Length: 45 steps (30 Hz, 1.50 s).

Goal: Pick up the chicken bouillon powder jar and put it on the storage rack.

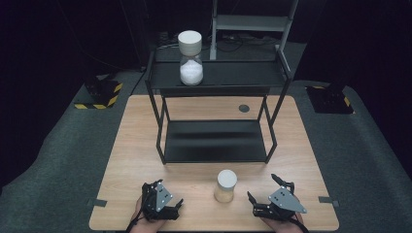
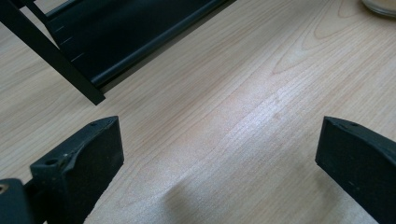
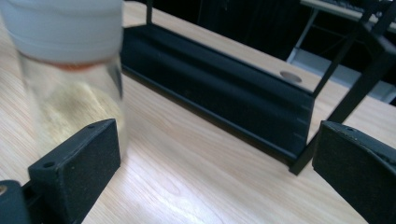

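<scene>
- Sand timer [image 1: 226, 186] with a white cap and pale yellow sand stands upright low in the centre of the high view, on the wooden worktop [image 1: 131, 145], between the two grippers and touching neither.
- Left gripper [image 1: 167, 204] sits at the lower left of that view, its fingers spread; right gripper [image 1: 265, 189] sits at the lower right, fingers likewise spread, holding nothing.
- Behind them, mid-frame, a black shelf rack [image 1: 214, 141] stands on the worktop, and a second timer [image 1: 190, 57] with white sand stands on its upper tier at the upper centre.
- In the left gripper view, the two black fingers [image 2: 88, 154] stand wide apart over bare wood. The rack's lower tier [image 2: 116, 37] fills the upper left, and the timer's base [image 2: 380, 5] peeks in at the upper right corner.
- In the right gripper view, the timer [image 3: 70, 70] looms blurred at the upper left, just beside the left-hand finger [image 3: 81, 163]; whether they touch I cannot tell. The fingers are wide apart, and the rack [image 3: 219, 93] crosses the middle.
</scene>
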Tool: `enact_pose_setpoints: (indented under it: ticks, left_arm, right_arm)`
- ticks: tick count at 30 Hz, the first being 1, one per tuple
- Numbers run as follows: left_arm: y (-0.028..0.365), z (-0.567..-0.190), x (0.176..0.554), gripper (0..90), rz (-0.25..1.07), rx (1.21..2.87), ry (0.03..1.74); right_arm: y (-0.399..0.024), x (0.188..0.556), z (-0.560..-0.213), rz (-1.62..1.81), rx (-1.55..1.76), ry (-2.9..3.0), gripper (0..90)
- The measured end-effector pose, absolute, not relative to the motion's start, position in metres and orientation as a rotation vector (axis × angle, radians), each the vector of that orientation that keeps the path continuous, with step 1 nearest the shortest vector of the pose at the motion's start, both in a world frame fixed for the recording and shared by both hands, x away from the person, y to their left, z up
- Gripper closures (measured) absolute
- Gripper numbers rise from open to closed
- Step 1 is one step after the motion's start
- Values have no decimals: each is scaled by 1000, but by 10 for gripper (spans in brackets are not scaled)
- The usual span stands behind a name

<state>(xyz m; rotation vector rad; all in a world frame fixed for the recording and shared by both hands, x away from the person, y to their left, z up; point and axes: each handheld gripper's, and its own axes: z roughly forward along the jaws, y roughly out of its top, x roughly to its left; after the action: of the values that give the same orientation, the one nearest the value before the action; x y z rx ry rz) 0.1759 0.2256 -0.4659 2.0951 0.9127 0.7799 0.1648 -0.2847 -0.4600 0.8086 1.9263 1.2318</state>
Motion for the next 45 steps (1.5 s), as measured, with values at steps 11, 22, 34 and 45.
enact_pose_setpoints:
  ticks: [11, 22, 34, 45]
  left_arm:
    - [227, -466, 176, 13, 776, 2096, 904]
    - [229, -466, 177, 13, 763, 2090, 902]
    - [232, -466, 177, 13, 753, 2083, 901]
    - [232, -466, 178, 13, 749, 2081, 900]
  right_arm:
    - [-276, 159, -453, 1328, 757, 1942, 2]
    - [-259, 160, -452, 1384, 731, 1973, 2]
    - [-238, 169, -457, 1423, 761, 1974, 0]
    - [-227, 179, -467, 1460, 806, 1953, 0]
